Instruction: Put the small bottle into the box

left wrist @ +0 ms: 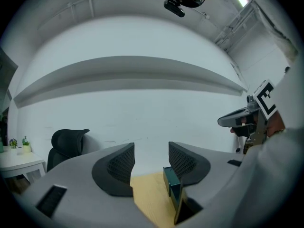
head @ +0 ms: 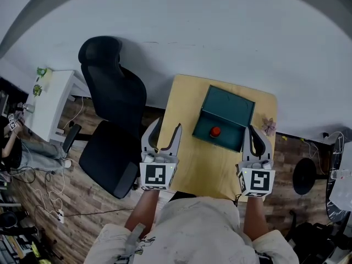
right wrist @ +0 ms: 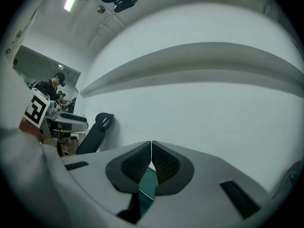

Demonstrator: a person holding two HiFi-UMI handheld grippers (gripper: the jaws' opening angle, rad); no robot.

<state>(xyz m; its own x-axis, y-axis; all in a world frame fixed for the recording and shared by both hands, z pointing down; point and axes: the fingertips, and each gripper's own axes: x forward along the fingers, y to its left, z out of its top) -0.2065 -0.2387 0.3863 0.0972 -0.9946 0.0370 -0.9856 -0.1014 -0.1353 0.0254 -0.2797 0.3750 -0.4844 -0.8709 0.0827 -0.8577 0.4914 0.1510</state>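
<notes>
An open dark green box (head: 230, 106) stands on the small wooden table (head: 192, 164), its lid tilted up at the far side. A small red-topped thing (head: 215, 131), apparently the small bottle, lies inside the box. My left gripper (head: 168, 124) hovers over the table's left part, left of the box, jaws open and empty; in the left gripper view (left wrist: 151, 148) the box's edge (left wrist: 173, 186) shows past the right jaw. My right gripper (head: 256, 132) is at the box's right side. In the right gripper view (right wrist: 151, 144) its jaws meet at the tips with nothing between them, above the green box (right wrist: 149, 189).
A black office chair (head: 113, 114) stands close to the table's left side. A white side table (head: 52, 100) with small plants is further left, cables lie on the wooden floor, and a round black stand base (head: 304, 176) is at the right. A small pinkish item (head: 269, 126) sits at the table's right edge.
</notes>
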